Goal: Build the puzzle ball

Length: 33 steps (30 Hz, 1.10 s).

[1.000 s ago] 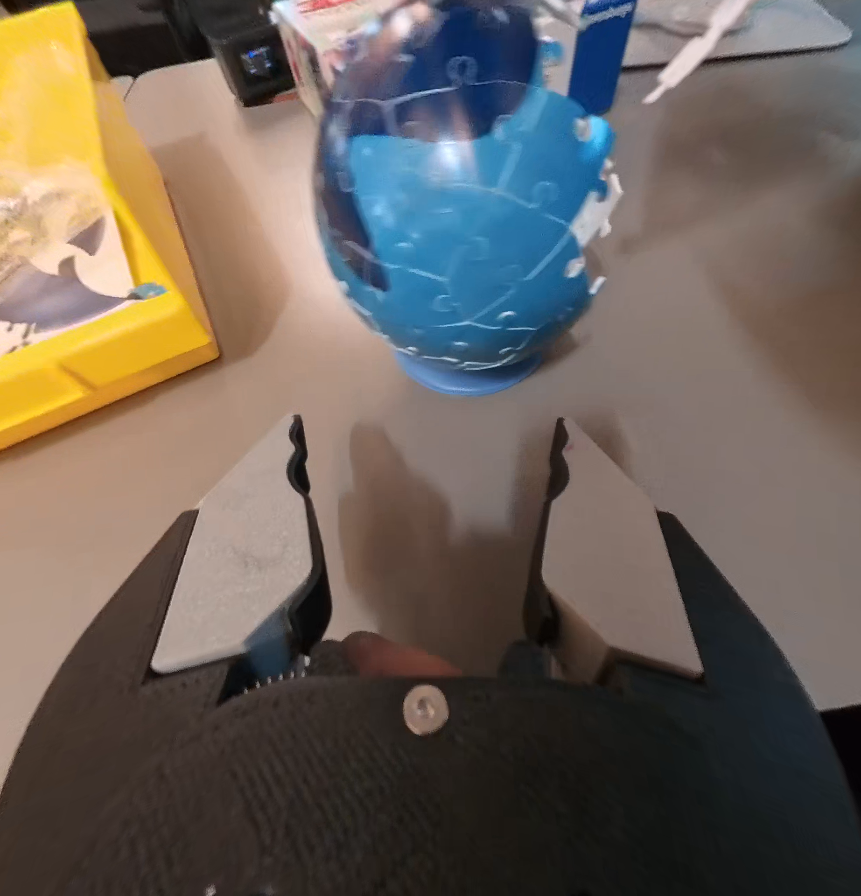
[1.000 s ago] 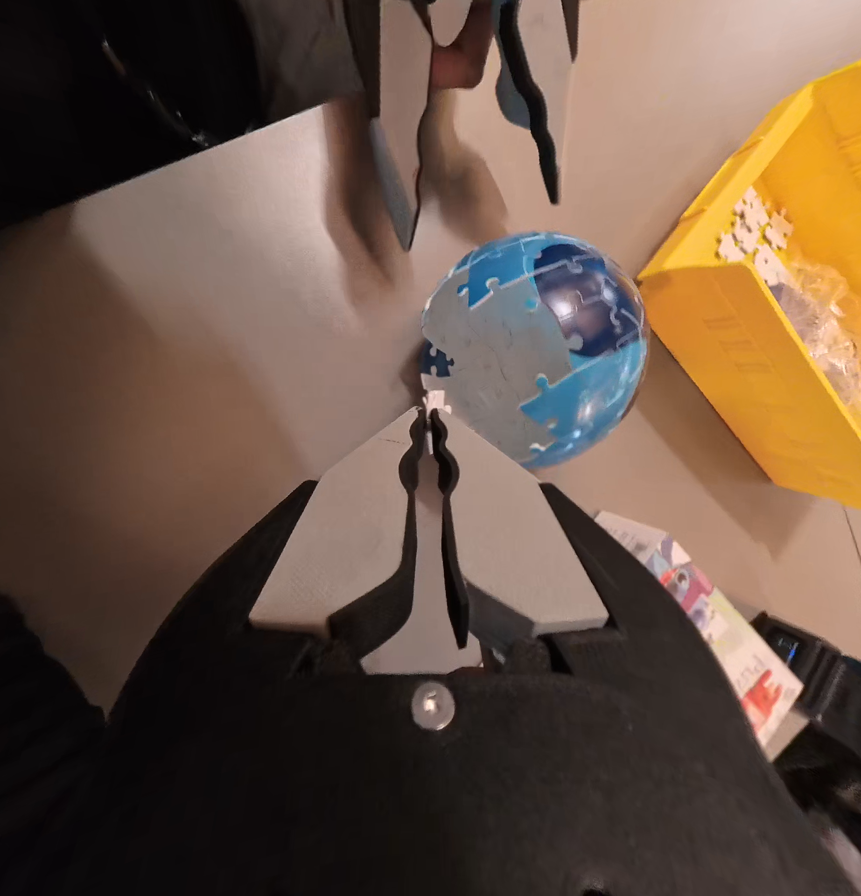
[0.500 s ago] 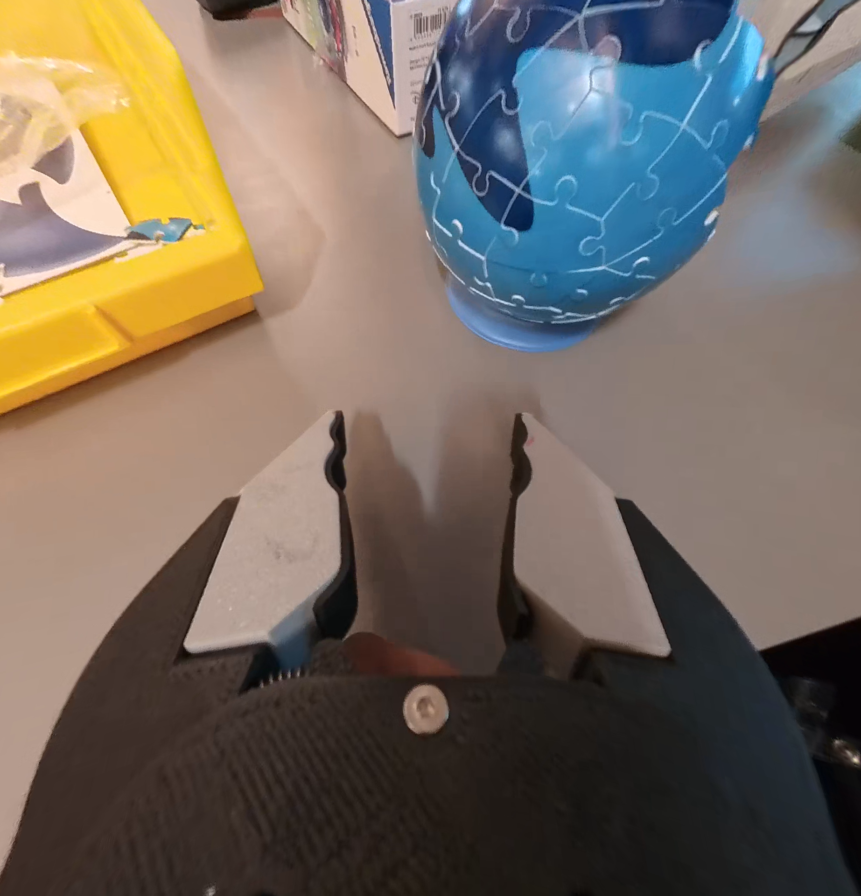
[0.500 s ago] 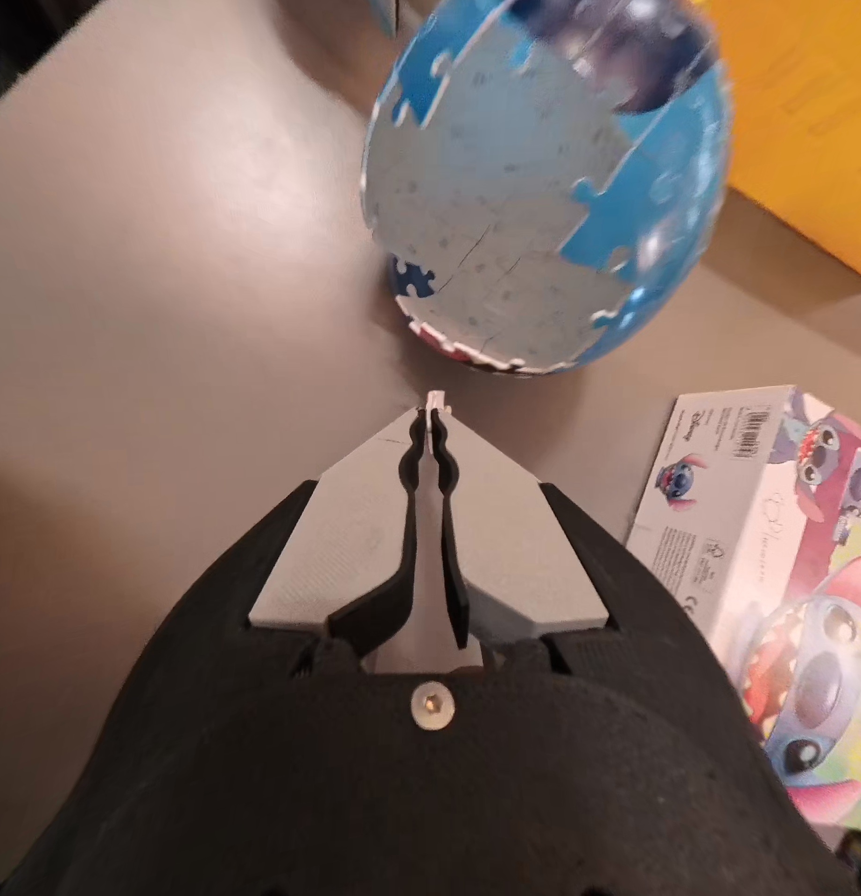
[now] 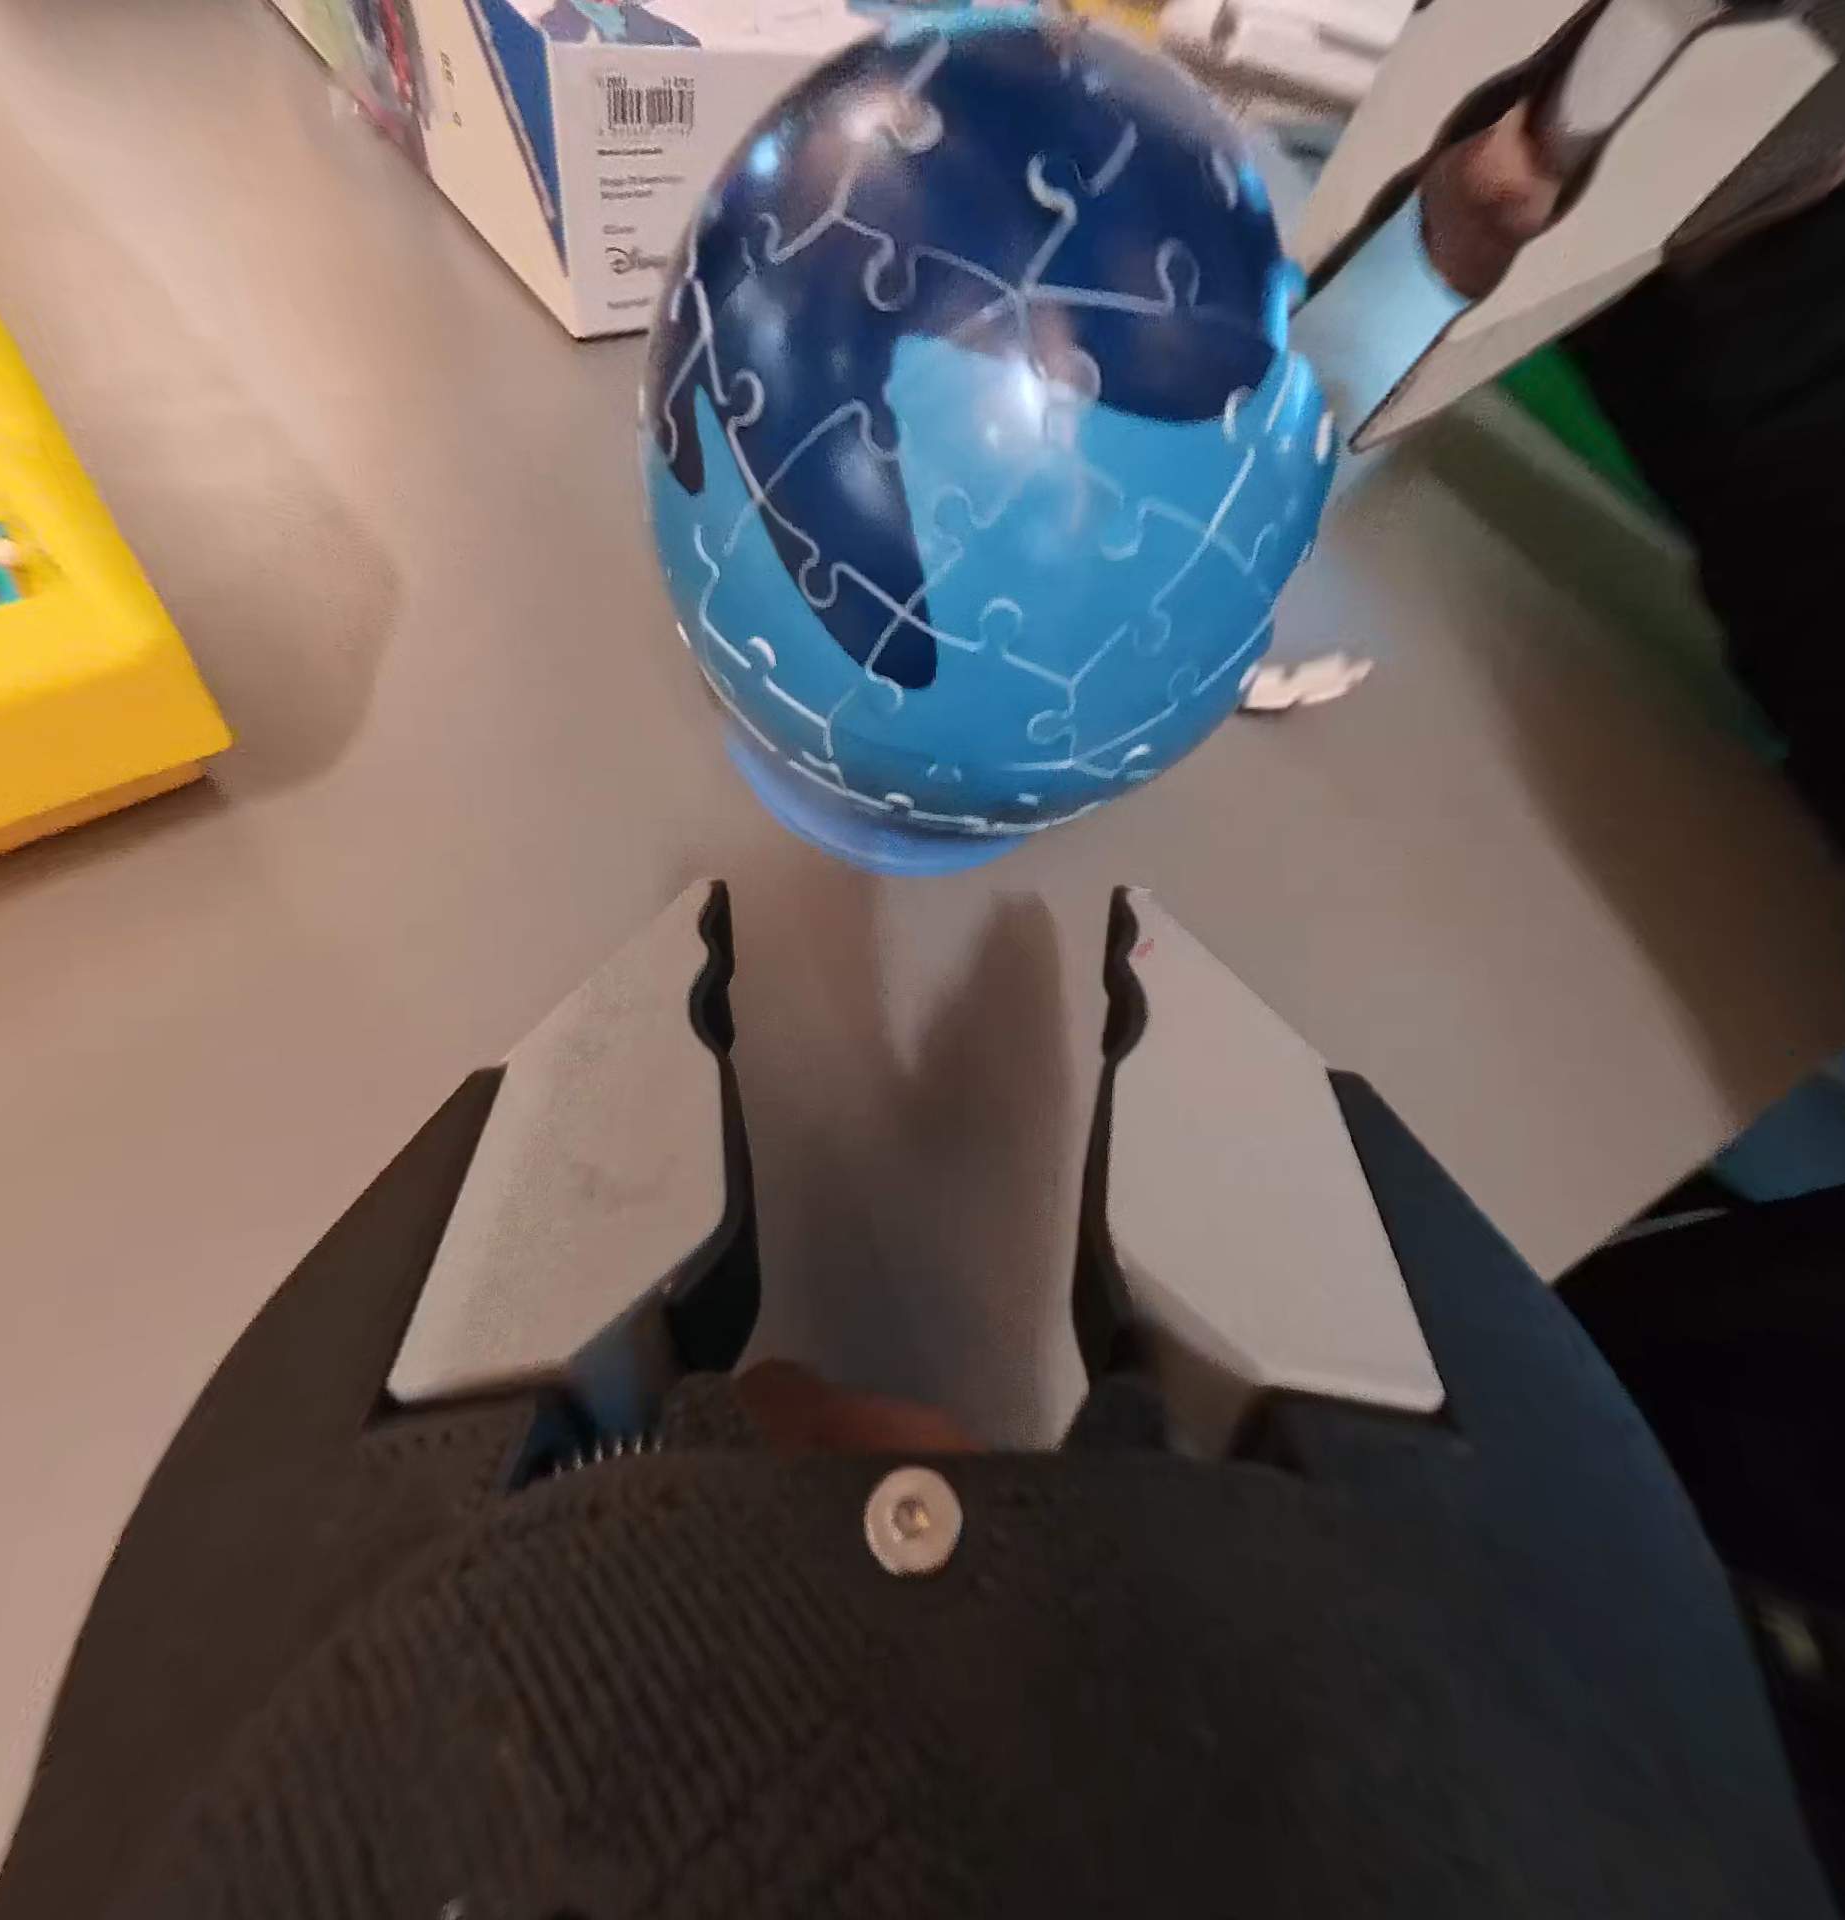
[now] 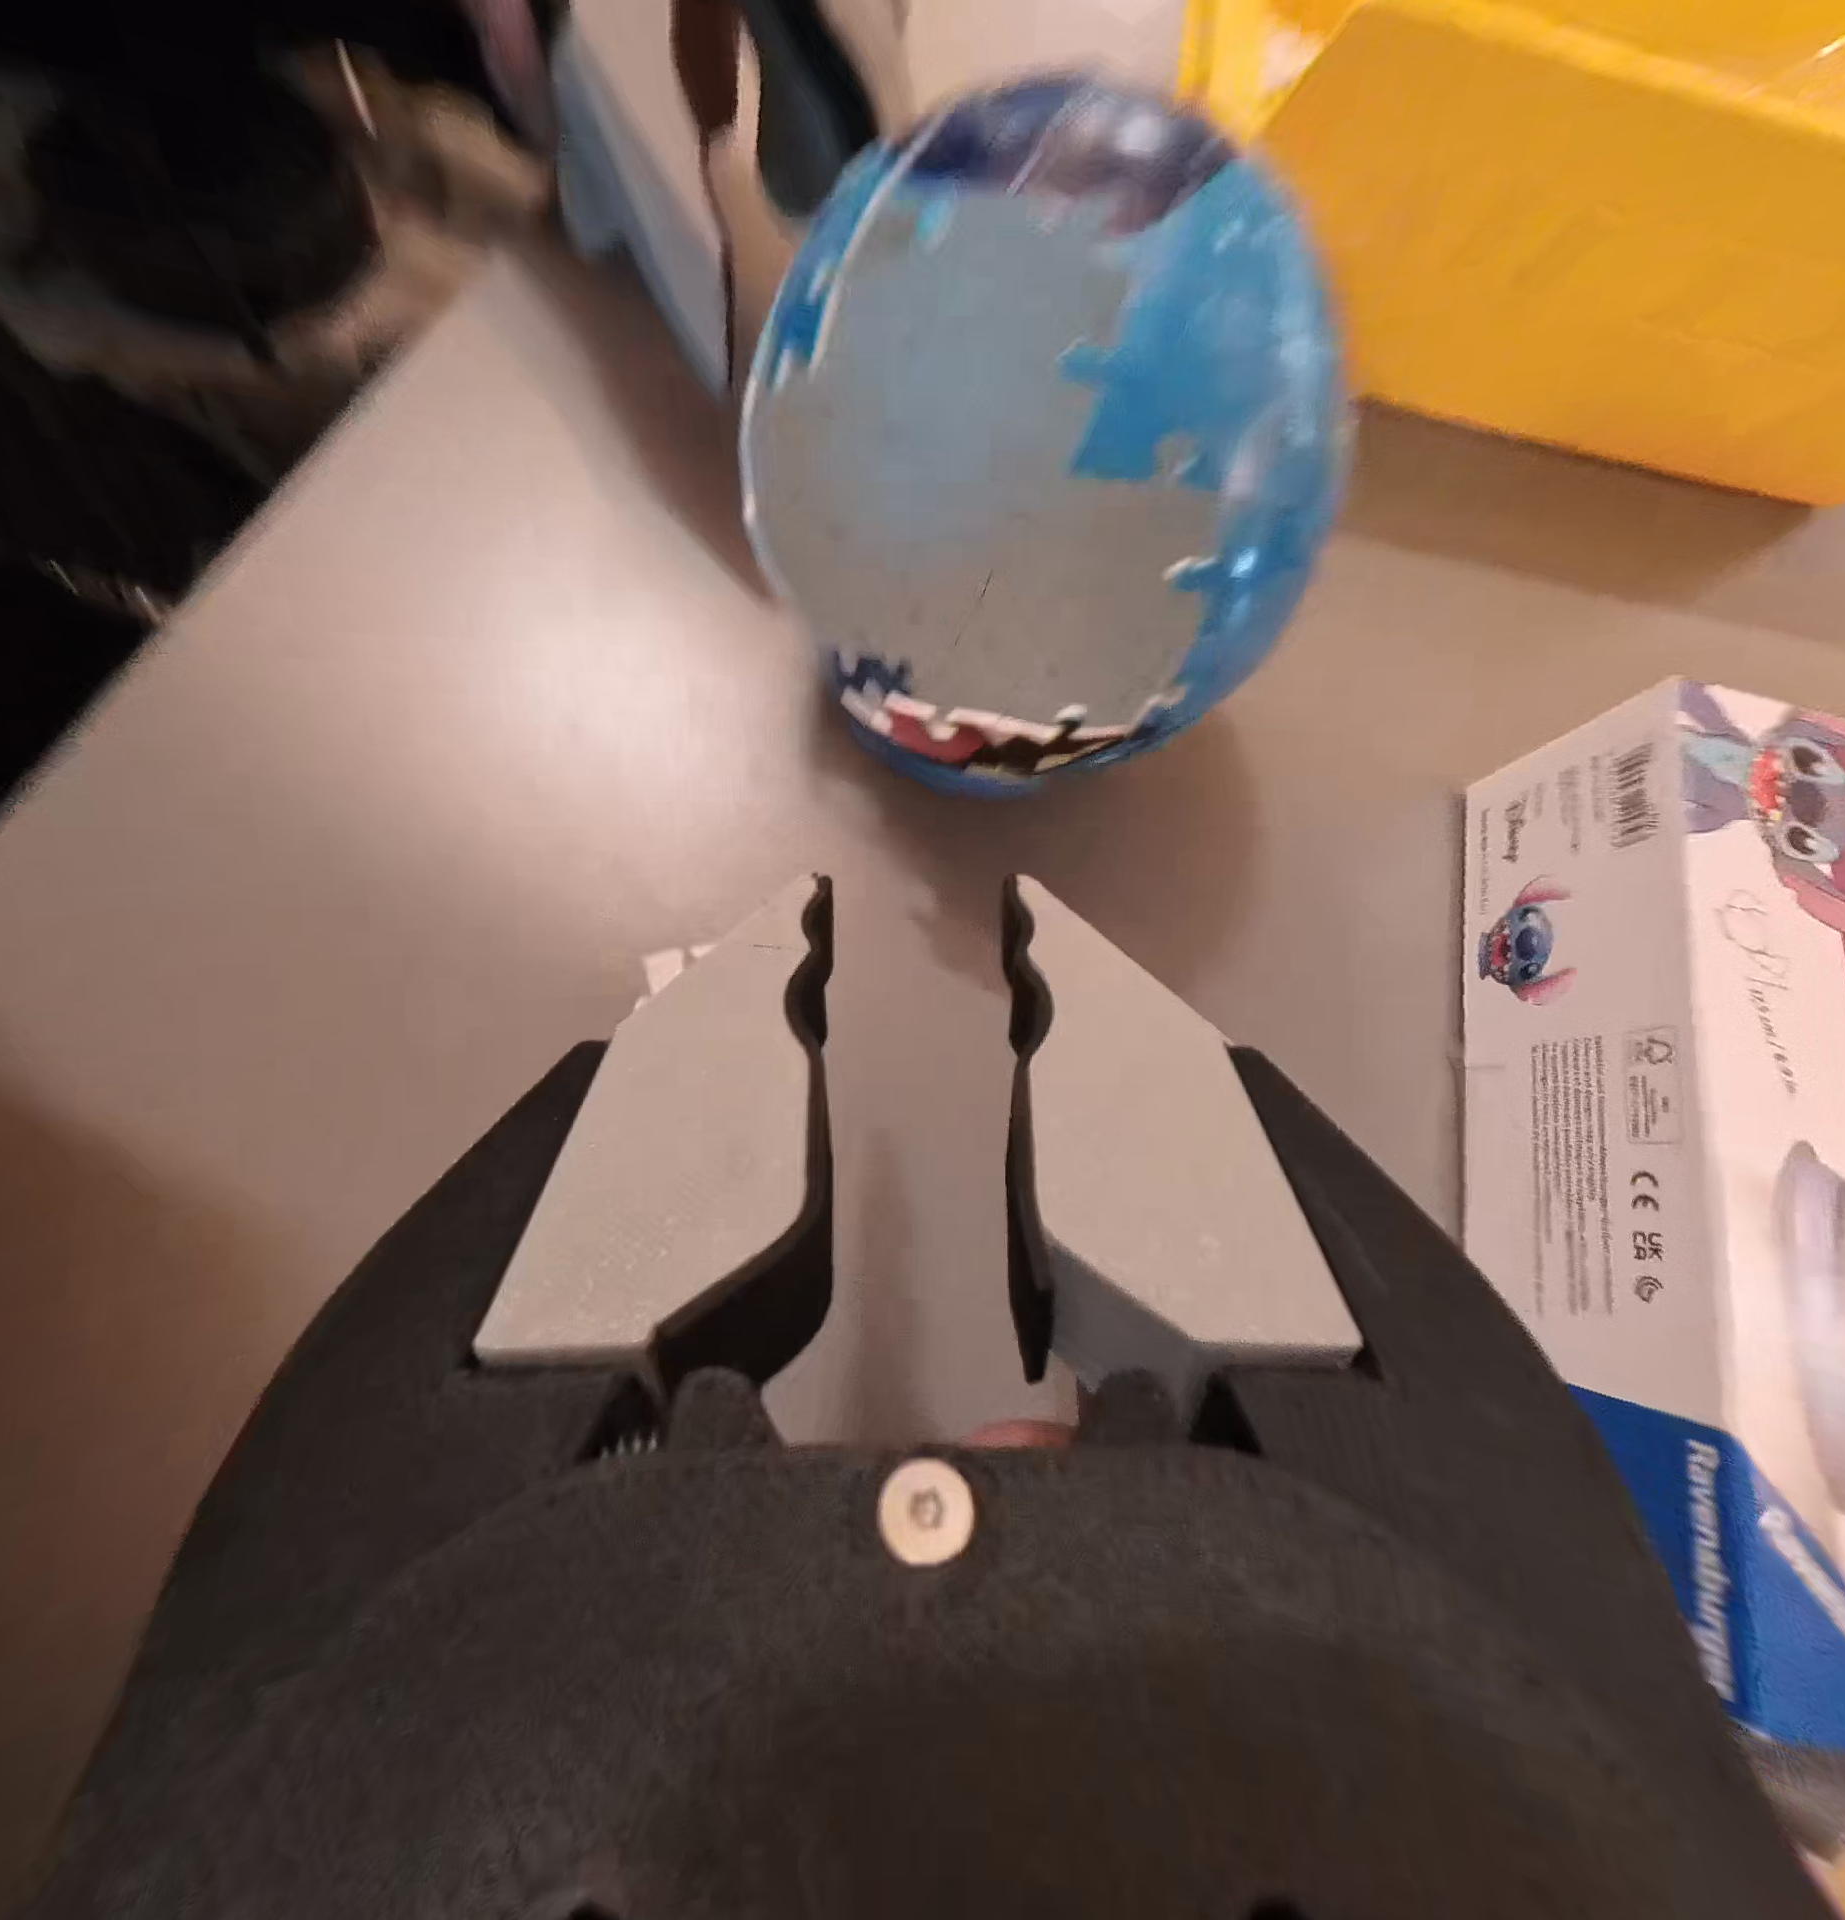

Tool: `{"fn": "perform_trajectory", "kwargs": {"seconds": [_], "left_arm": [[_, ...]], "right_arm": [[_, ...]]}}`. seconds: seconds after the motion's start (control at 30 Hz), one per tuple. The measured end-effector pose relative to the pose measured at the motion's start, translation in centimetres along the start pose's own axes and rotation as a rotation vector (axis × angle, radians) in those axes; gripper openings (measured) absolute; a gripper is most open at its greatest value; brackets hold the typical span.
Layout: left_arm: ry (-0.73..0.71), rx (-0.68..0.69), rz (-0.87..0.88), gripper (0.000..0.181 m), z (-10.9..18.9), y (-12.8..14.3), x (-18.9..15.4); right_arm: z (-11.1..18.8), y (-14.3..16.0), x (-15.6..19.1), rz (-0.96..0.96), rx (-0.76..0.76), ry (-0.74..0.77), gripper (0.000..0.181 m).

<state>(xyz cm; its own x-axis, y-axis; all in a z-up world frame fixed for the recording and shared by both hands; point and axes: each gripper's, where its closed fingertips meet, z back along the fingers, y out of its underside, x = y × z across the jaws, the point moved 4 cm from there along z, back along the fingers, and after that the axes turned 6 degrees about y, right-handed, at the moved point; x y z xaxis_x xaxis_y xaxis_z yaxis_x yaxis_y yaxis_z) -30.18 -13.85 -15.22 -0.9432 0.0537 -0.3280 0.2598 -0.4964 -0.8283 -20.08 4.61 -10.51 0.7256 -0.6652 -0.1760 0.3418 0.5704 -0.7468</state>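
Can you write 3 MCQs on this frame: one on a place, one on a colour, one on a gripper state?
1. Where does the blue jigsaw puzzle ball stand?
A. in the yellow plastic bin
B. on the grey table, on its blue ring base
C. on the printed cardboard box

2. What colour is the unfinished patch on the ball's side?
A. grey
B. red
C. green

3. How is the right gripper?
A. shut on a piece
B. shut, empty
C. open, empty

Key: 1 B, the ring base sits on the table, with the bin and box apart from it. 2 A, the right wrist view shows a grey area. 3 C, a bare gap shows between its fingers.
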Motion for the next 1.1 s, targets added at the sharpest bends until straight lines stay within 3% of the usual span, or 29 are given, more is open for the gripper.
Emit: {"fn": "perform_trajectory", "kwargs": {"seconds": [0.17, 0.23, 0.33, 0.43, 0.53, 0.63, 0.8, 1.1], "left_arm": [[0.163, -0.081, 0.155, 0.073, 0.8, -1.4, -0.2], [0.212, -0.111, 0.165, 0.071, 1.1, -1.9, -0.2], [0.333, -0.15, 0.321, 0.069, 1.4, -2.4, 0.5], [0.408, -0.146, 0.408, 0.066, 1.2, -2.5, 0.7], [0.425, -0.134, 0.479, 0.073, 0.7, -2.5, 0.8], [0.491, -0.15, 0.579, 0.074, 0.6, -2.9, 0.6], [0.42, -0.121, 0.619, 0.078, -0.3, -2.8, 2.0], [0.497, -0.129, 0.659, 0.076, -1.1, -3.4, 1.8]], "right_arm": [[1.7, -2.2, -4.9, -0.497, -0.247, -0.061, 0.045], [1.3, -2.7, -6.3, -0.695, -0.294, -0.094, 0.042], [-0.1, -3.5, -6.5, -0.851, -0.311, -0.158, 0.065], [-1.3, -4.1, -7.0, -0.962, -0.341, -0.206, 0.069], [-2.6, -3.2, -7.9, -1.039, -0.292, -0.187, 0.079], [-3.4, -3.4, -7.6, -1.111, -0.24, -0.301, 0.084], [-5.0, -3.2, -7.0, -1.119, -0.078, -0.332, 0.091], [-6.7, -3.8, -6.2, -1.166, -0.068, -0.473, 0.091]]}}
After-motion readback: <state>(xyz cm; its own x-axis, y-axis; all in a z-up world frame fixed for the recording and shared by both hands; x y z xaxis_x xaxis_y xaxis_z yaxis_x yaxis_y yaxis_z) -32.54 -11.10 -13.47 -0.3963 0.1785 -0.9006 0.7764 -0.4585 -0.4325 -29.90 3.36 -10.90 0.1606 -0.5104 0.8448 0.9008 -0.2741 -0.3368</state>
